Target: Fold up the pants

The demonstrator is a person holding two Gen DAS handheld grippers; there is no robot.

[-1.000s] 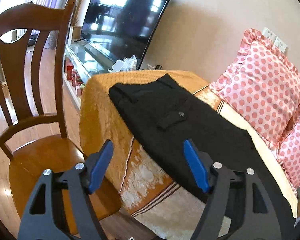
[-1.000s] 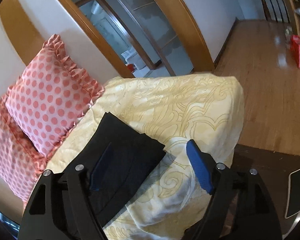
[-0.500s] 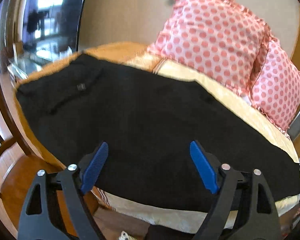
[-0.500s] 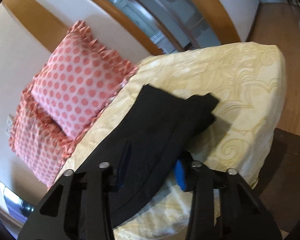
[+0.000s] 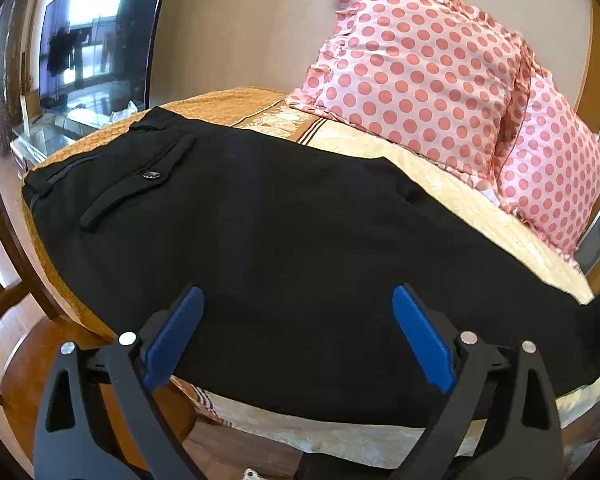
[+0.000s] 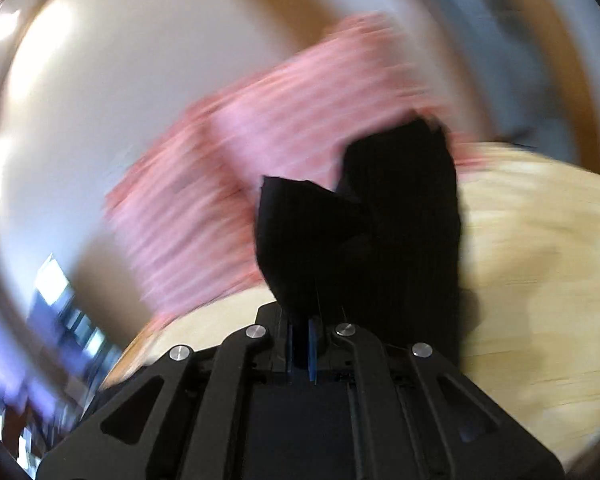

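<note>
Polka-dot pillows (image 5: 432, 80) behind pants (image 5: 280, 240), chair (image 5: 24, 364) left

left wrist: sharp, bright daylight, window glare on television screen (image 5: 96, 52) at 10 o'clock, black pants (image 5: 300, 240) swallow detail, fisheye bends rim | right wrist: heavy motion blur, polka-dot pillows (image 6: 284, 152) smeared to streaks, blown highlights at 10 o'clock, dark vignette at edges
</note>
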